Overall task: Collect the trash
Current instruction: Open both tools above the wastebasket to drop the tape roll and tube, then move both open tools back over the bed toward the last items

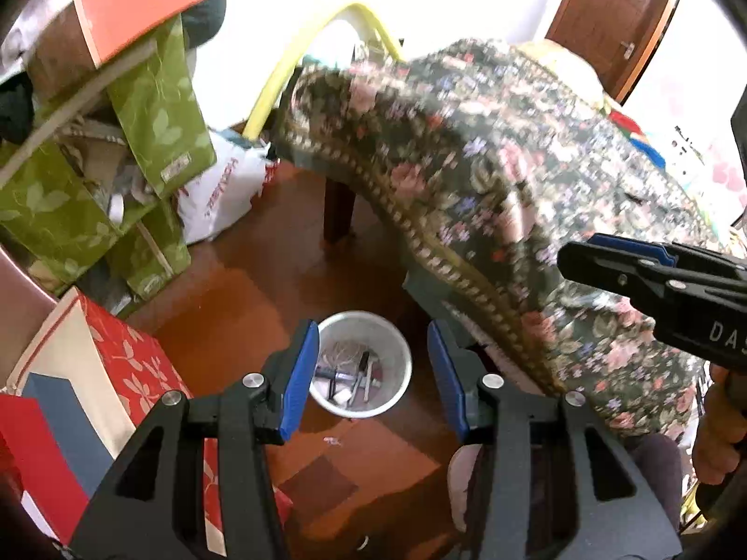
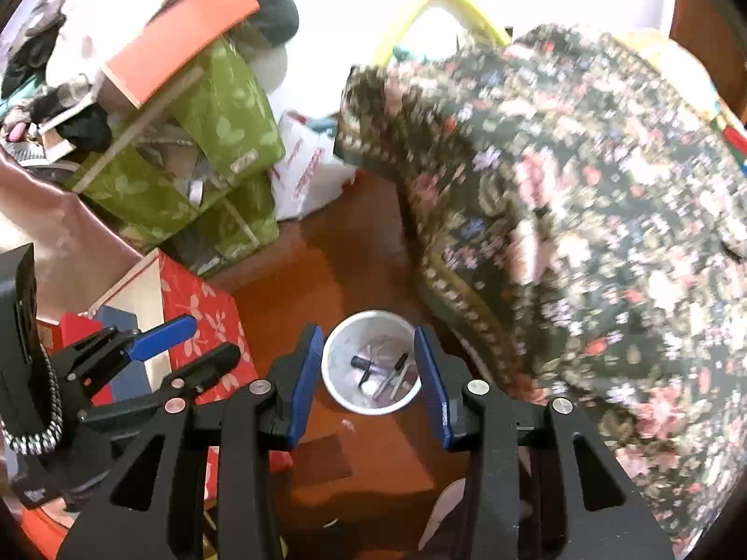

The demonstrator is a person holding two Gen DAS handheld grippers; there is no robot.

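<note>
A white round trash bin (image 1: 362, 364) stands on the brown floor and holds pens, wire and small scraps; it also shows in the right wrist view (image 2: 371, 368). My left gripper (image 1: 373, 373) is open and empty, high above the bin, which shows between its blue pads. My right gripper (image 2: 371, 382) is also open and empty above the bin. The right gripper shows from the side in the left wrist view (image 1: 565, 259), over the floral cloth. The left gripper shows at the left of the right wrist view (image 2: 214, 340). A small white scrap (image 1: 332, 441) lies on the floor near the bin.
A table draped in a dark floral cloth (image 1: 490, 177) fills the right side, its leg (image 1: 338, 210) behind the bin. Green leaf-print boxes (image 1: 154, 107), a red floral box (image 1: 126, 364) and a white plastic bag (image 1: 219, 191) crowd the left. A brown door (image 1: 611, 9) is far right.
</note>
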